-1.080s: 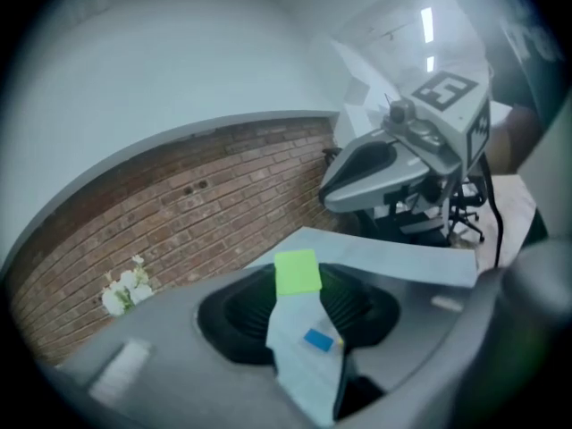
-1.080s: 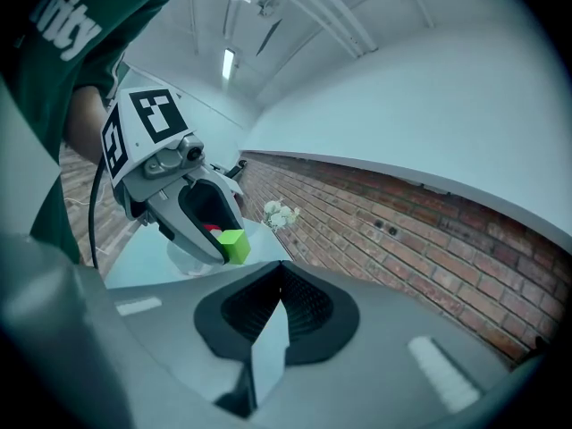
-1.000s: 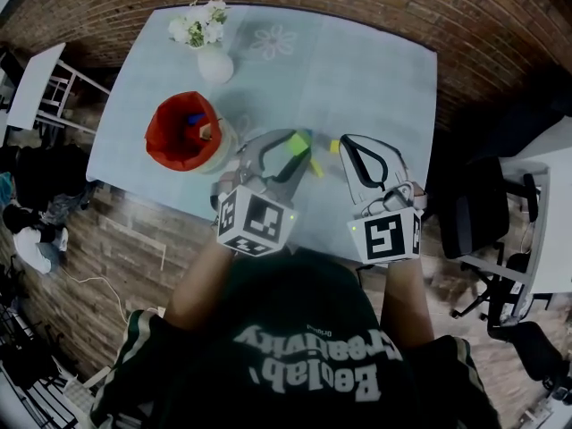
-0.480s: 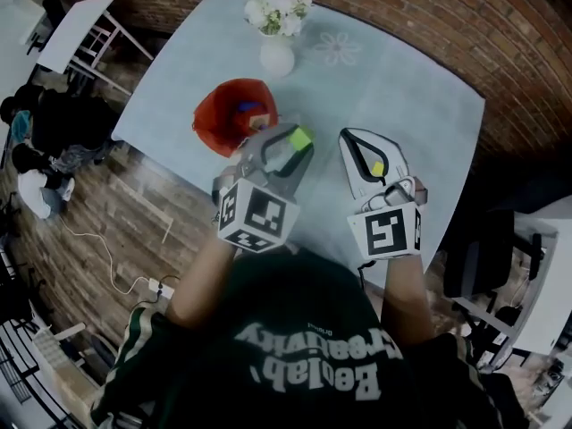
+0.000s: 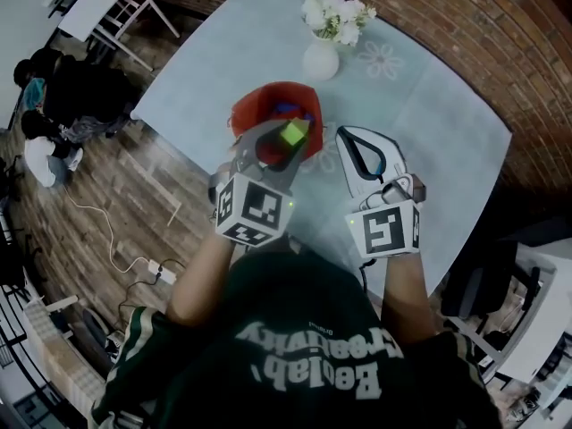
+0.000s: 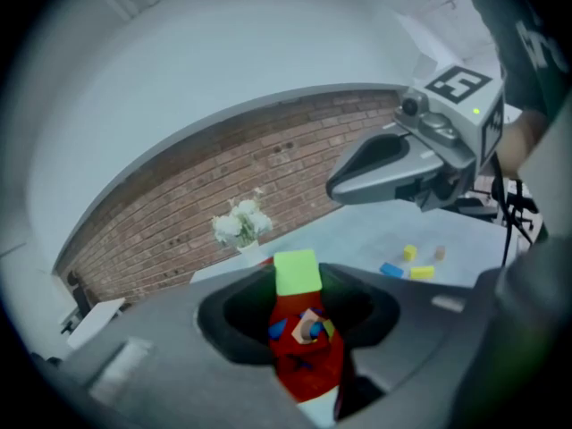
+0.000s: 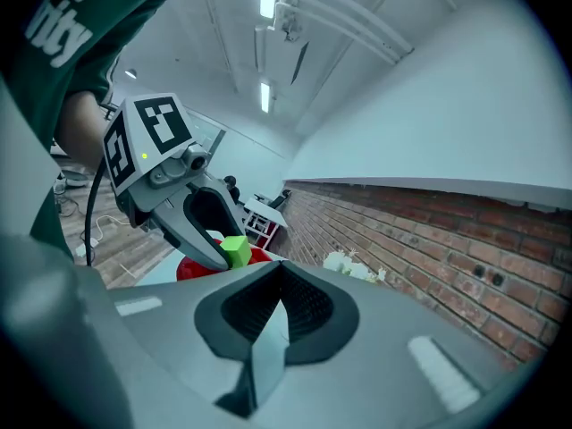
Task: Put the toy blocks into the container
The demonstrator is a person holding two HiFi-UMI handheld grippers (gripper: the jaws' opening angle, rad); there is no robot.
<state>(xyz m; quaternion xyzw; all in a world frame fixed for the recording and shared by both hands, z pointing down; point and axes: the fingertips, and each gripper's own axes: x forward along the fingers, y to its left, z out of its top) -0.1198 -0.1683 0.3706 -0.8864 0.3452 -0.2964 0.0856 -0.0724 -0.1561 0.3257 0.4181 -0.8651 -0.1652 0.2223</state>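
The jaws of the left gripper (image 5: 288, 138) stand half open and pinch a small bright green toy cube (image 6: 297, 272). The round red soft container (image 5: 255, 114) on the pale worktop (image 5: 429, 123) looks to be right below it. The right gripper (image 5: 347, 137), just beside, has its jaws pressed together on nothing.

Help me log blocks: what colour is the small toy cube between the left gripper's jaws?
Bright green; the small toy cube shows best in the left gripper view.

Left gripper (image 6: 298, 284) jaws clamp green block (image 6: 297, 270); red container (image 6: 306, 365) beyond.
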